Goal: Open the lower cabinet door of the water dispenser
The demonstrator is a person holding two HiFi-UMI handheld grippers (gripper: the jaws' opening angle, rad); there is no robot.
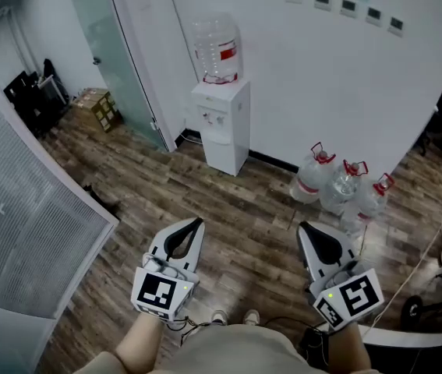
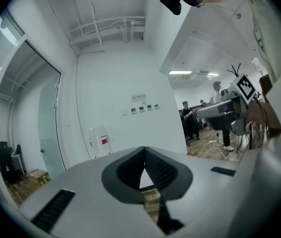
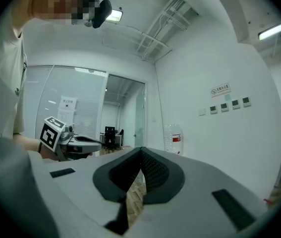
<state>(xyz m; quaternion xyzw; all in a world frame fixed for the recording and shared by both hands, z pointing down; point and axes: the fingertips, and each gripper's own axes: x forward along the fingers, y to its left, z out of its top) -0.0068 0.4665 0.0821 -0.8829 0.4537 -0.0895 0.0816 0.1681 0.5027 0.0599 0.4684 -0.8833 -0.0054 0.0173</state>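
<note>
The white water dispenser (image 1: 222, 123) stands against the far wall with a clear bottle (image 1: 217, 49) on top; its lower cabinet door (image 1: 224, 153) is closed. Both grippers are held low in front of me, well short of it across the wooden floor. My left gripper (image 1: 198, 223) is shut with nothing between its jaws, tips meeting (image 2: 143, 150). My right gripper (image 1: 302, 226) is likewise shut and empty (image 3: 140, 150). The bottle (image 2: 98, 142) shows far beyond the left jaws and small beyond the right jaws (image 3: 174, 138).
Three water jugs (image 1: 341, 184) with red caps stand on the floor right of the dispenser. A glass door (image 1: 115, 53) and cardboard boxes (image 1: 98, 107) are to its left. A partition with blinds (image 1: 18, 209) runs along my left. Cables (image 1: 419, 267) lie at right.
</note>
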